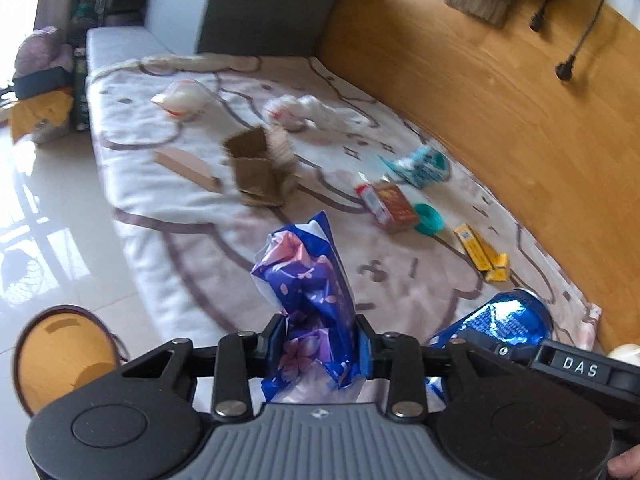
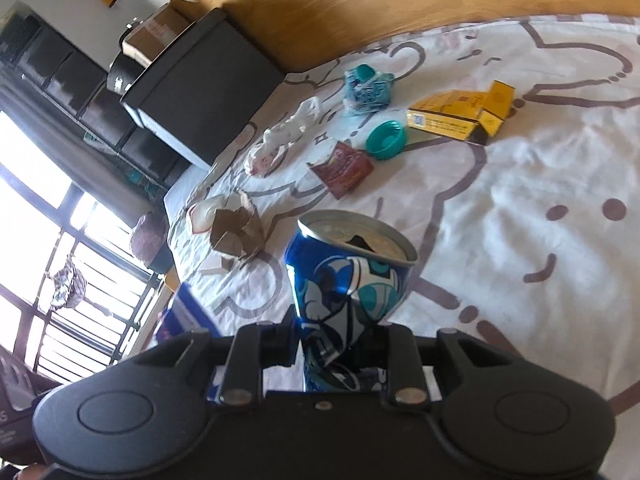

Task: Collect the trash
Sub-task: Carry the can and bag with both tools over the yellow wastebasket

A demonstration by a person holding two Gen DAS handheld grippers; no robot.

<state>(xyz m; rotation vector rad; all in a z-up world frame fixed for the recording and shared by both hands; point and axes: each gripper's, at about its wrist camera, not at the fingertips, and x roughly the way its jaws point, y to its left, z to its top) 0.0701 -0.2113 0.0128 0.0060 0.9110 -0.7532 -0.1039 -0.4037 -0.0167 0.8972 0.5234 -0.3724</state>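
My left gripper [image 1: 320,344] is shut on a crumpled blue and pink flowered wrapper [image 1: 308,280] and holds it above the near edge of the bed. My right gripper [image 2: 334,346] is shut on a dented blue drink can [image 2: 348,276]; the can also shows in the left wrist view [image 1: 508,316]. Trash lies on the white patterned blanket [image 2: 540,184]: a torn cardboard box [image 1: 260,168], a red carton [image 1: 390,202], a teal lid [image 1: 430,220], a yellow box [image 1: 482,252], a teal wrapper [image 1: 420,164], white crumpled plastic [image 1: 316,112] and a white pouch [image 1: 182,98].
An orange bin [image 1: 60,356] stands on the glossy tiled floor [image 1: 60,208] at lower left. A wooden headboard wall [image 1: 500,80] runs along the bed's far side. A dark cabinet [image 2: 204,80] stands past the bed's end. A flat wooden piece [image 1: 188,168] lies on the blanket.
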